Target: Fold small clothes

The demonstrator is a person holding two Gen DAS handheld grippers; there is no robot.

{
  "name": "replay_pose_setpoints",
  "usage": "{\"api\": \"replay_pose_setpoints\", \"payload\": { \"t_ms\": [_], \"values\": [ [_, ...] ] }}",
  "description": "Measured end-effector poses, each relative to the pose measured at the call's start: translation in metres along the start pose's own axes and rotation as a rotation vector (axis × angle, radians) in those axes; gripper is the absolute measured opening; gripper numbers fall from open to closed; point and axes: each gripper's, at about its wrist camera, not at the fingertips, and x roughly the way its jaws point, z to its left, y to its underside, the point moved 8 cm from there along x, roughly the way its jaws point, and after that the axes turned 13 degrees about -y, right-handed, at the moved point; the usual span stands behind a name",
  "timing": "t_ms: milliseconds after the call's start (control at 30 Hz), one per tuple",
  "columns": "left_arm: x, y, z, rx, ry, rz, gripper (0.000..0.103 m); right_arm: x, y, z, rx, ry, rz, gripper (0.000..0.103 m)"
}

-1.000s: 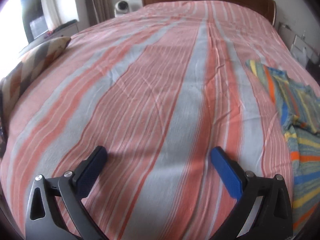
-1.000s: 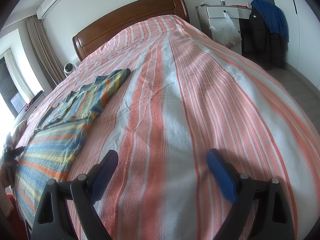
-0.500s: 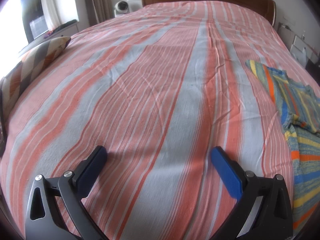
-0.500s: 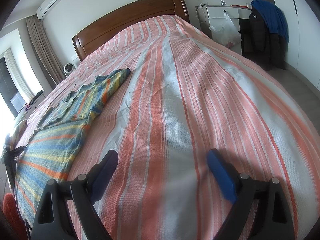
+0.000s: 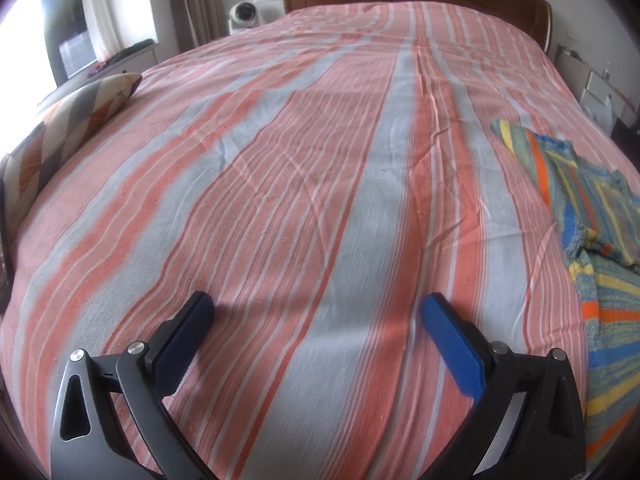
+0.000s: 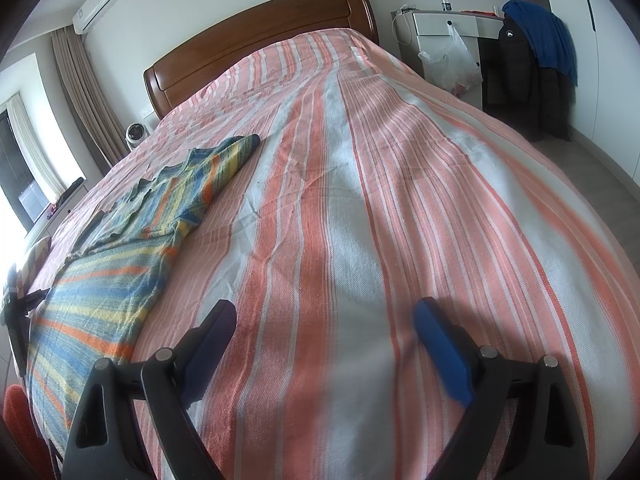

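A small multicoloured striped knit garment (image 6: 120, 248) is seen spread flat and rumpled, not yet folded, on the near part of a pink-and-grey striped bed (image 6: 360, 220), between the two views. Nothing is gripped: the left gripper (image 5: 318, 312) and right gripper (image 6: 324, 320) are both held wide over bare bedspread.

Shirt (image 6: 120, 264) lies on bed (image 6: 360, 240), headboard (image 6: 256, 44) behind.

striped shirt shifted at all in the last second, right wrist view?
No. The striped shirt lies in the same spot on the bedspread: its sleeve tip stays on the same white stripe, equally far below the headboard.
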Motion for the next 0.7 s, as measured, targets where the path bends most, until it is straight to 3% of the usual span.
{"api": "replay_pose_setpoints", "payload": {
  "t_ms": [700],
  "values": [
    [0.0003, 0.0002, -0.0005, 0.0, 0.0, 0.0, 0.103, -0.0009, -0.0004, -0.0001, 0.0, -0.001, 0.0, 0.09]
  ]
}}
